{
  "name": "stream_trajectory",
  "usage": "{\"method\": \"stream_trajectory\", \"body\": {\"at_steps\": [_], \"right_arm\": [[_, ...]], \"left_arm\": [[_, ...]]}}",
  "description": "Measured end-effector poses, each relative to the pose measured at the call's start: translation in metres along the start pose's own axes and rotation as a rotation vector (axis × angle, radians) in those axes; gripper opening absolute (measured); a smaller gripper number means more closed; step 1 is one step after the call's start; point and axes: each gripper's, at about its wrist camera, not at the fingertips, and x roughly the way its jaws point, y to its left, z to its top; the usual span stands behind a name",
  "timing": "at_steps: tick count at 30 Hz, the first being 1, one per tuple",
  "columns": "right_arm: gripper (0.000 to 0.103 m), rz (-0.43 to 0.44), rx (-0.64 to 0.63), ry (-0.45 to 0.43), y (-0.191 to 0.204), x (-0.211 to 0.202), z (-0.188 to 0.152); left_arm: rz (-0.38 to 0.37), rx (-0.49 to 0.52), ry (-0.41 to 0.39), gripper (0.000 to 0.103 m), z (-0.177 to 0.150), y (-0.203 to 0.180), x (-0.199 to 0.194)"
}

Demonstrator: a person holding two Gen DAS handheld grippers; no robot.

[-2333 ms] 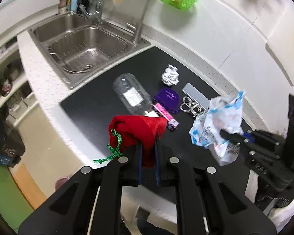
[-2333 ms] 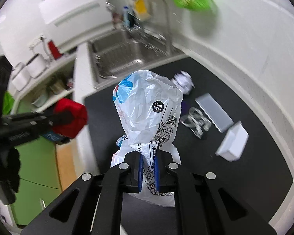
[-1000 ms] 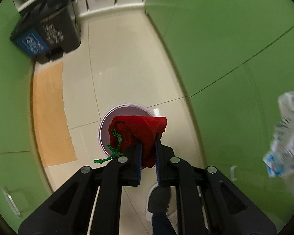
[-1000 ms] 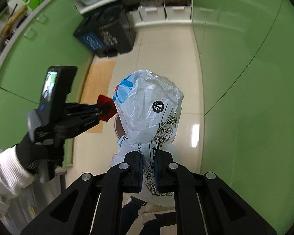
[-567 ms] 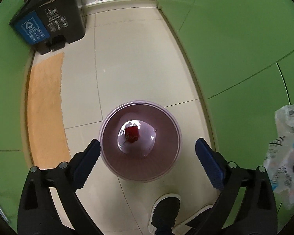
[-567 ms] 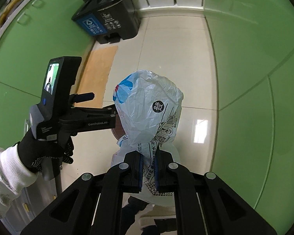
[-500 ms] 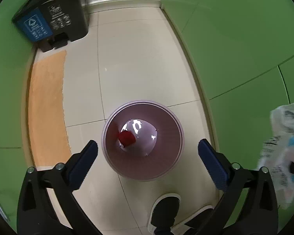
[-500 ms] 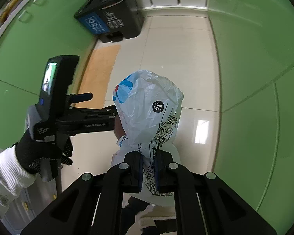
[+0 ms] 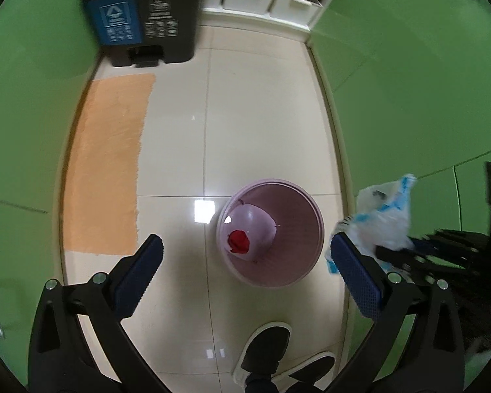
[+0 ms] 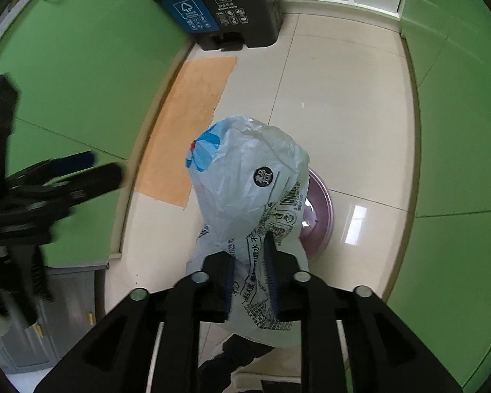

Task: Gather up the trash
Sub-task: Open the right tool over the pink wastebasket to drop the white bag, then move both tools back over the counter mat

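Two grippers over the tiled floor, one task thing in each view. Left gripper [image 9: 245,268] spread wide and empty, above the near left side of the pink wastebasket [image 9: 306,263]; red pouch [image 9: 239,241] already lying at the basket's bottom. Right gripper [image 10: 249,270] with jaws opening, crumpled white-and-blue plastic bag [image 10: 245,183] hanging between them, pads parted but seemingly not yet clear of the film, so likely mid-release.

Possible trouble: bag is light and bulky, and hangs mostly left of the basket [image 10: 319,209] in the right wrist view, only its right part over the rim. Release from here could drape it across the rim or drop it on the tiles beside the basket. Film could also cling to a pad and stay hanging.

Left wrist view alone shows the basket's full mouth, the pouch inside, and a dark shoe [image 9: 266,347] at the near edge. Right wrist view alone shows the jaws parting around the printed film, with most of the basket hidden behind the bag.
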Motion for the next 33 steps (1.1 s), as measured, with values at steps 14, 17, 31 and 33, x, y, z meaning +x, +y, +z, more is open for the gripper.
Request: {"method": "stream_trajectory", "body": {"at_steps": [14, 17, 31, 33], "right_arm": [[0.097, -0.023, 0.017, -0.052, -0.007, 0.018, -0.006], [0.097, -0.027, 0.023, -0.056, -0.007, 0.012, -0.009], [0.097, -0.114, 0.131, -0.234, 0.003, -0.239, -0.037], [0.097, -0.127, 0.147, -0.276, 0.009, -0.288, -0.041]], "left_arm": [[0.016, -0.023, -0.057, 0.100, -0.021, 0.009, -0.030], [0.011, -0.014, -0.049, 0.100, -0.025, 0.000, -0.033], [-0.039, 0.139, -0.087, 0.100, 0.001, -0.115, -0.188], [-0.055, 0.170, -0.115, 0.100, 0.009, -0.138, -0.229]]}}
